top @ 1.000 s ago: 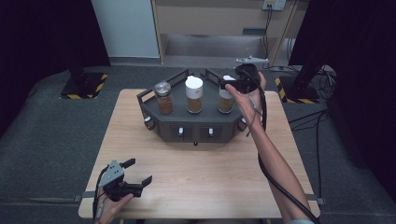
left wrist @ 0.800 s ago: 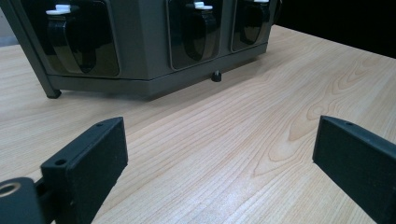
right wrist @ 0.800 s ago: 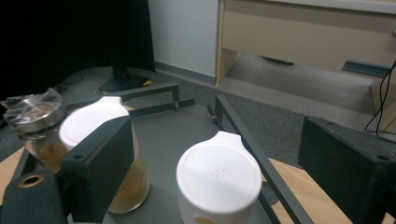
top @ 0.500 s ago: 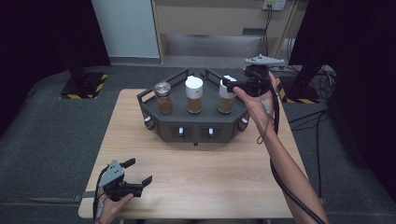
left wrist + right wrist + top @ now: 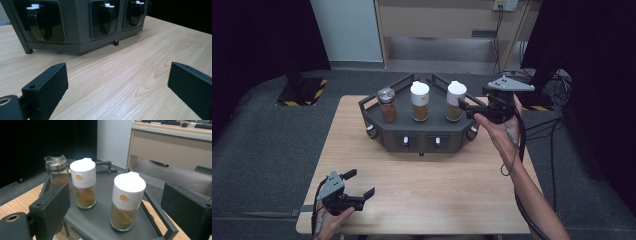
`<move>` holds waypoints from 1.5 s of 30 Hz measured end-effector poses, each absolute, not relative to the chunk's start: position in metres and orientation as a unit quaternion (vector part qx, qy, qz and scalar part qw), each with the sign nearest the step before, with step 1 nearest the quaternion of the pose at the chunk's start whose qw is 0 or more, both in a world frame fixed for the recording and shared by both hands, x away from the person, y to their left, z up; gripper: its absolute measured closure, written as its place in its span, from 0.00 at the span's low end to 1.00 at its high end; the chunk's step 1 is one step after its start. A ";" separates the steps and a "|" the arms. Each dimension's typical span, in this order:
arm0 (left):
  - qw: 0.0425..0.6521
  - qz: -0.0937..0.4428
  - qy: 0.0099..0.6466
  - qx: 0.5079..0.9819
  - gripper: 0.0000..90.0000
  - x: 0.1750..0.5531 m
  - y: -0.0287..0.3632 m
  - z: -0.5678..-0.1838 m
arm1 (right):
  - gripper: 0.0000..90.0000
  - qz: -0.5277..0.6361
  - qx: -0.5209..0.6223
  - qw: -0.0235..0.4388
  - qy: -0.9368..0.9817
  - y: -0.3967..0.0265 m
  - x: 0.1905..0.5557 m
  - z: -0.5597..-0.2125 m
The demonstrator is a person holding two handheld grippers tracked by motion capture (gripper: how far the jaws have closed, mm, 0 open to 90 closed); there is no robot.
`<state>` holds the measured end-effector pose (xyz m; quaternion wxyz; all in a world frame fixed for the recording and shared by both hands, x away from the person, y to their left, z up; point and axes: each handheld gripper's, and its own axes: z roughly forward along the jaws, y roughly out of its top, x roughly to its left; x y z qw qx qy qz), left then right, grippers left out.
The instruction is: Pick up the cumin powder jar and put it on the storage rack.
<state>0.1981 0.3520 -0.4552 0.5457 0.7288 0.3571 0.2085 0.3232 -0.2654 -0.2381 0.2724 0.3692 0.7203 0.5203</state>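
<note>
Jar point(image 5: 127, 202) looked like slick, breakable glass, best grabbed below the cap; right fingers point(image 5: 190, 210) had just been opening with nothing between them, left fingers point(image 5: 192, 87) open.

white-capped jar point(image 5: 454, 101), brown contents; dark grey rack point(image 5: 422, 131); pale wood table point(image 5: 437, 185)

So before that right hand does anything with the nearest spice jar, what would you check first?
1. Right gripper jaws open, having just been widening, nothing between them: ok.
2. White-capped glass spice jar upright on the dark grey rack: ok.
3. Jar standing apart from the middle white-capped jar: ok.
4. Jar lined up between the jaws: ok, roughly.
5. Left gripper open, low over the wooden table: ok.
6. Cap tight: cannot tell.
</note>
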 end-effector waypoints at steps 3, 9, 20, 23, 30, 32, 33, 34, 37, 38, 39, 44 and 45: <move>0.549 0.208 0.357 0.727 0.02 0.198 0.353 -0.456 | 0.08 0.532 0.360 0.273 0.716 -0.272 0.312 -0.246; 0.554 0.209 0.358 0.722 0.02 0.197 0.355 -0.458 | 0.07 0.537 0.341 0.274 0.721 -0.279 0.296 -0.257; 0.559 0.210 0.356 0.719 0.02 0.195 0.357 -0.458 | 0.07 0.543 0.322 0.285 0.721 -0.299 0.256 -0.280; 0.559 0.210 0.356 0.719 0.02 0.195 0.357 -0.458 | 0.07 0.546 0.323 0.281 0.720 -0.303 0.247 -0.287; 0.559 0.210 0.355 0.719 0.02 0.195 0.357 -0.458 | 0.07 0.540 0.317 0.269 0.732 -0.310 0.231 -0.301; 0.558 0.211 0.355 0.720 0.02 0.195 0.357 -0.458 | 0.07 0.535 0.314 0.269 0.737 -0.311 0.225 -0.306; 0.558 0.211 0.355 0.720 0.02 0.195 0.356 -0.457 | 0.07 0.535 0.312 0.270 0.737 -0.312 0.222 -0.309; 0.558 0.211 0.355 0.720 0.02 0.195 0.356 -0.457 | 0.07 0.532 0.311 0.269 0.741 -0.313 0.220 -0.311; 0.557 0.212 0.355 0.720 0.02 0.194 0.356 -0.457 | 0.07 0.532 0.312 0.269 0.740 -0.318 0.212 -0.319; 0.557 0.212 0.355 0.720 0.02 0.194 0.356 -0.457 | 0.07 0.530 0.314 0.266 0.741 -0.320 0.210 -0.321; 0.557 0.212 0.355 0.721 0.02 0.194 0.356 -0.457 | 0.07 0.530 0.315 0.267 0.741 -0.322 0.207 -0.324; 0.556 0.213 0.355 0.721 0.02 0.194 0.355 -0.457 | 0.07 0.533 0.318 0.263 0.739 -0.332 0.193 -0.339; 0.556 0.213 0.355 0.721 0.02 0.194 0.355 -0.457 | 0.07 0.530 0.318 0.263 0.741 -0.333 0.191 -0.341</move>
